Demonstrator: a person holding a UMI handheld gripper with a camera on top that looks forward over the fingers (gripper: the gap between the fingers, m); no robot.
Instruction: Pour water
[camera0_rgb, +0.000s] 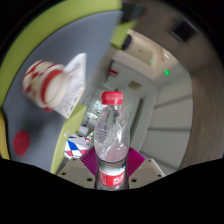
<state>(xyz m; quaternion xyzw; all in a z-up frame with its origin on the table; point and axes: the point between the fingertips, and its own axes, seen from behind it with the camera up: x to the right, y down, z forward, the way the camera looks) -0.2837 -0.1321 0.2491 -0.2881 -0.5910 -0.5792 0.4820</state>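
Observation:
A clear plastic water bottle (112, 140) with a red cap and a red label stands upright between my fingers. My gripper (112, 163) is shut on the bottle, with the magenta pads (92, 160) pressing on its lower body at both sides. The whole scene looks tilted, so the bottle is held up off any surface. A white paper cup (55, 84) with red print sits to the left and beyond the bottle, lying on its side in this tilted view, near a yellow-green rim.
A yellow-green curved edge (40, 45) runs along the left. A grey cabinet or appliance with a green light (167, 72) stands beyond on the right. A small colourful packet (77, 150) lies just left of the fingers.

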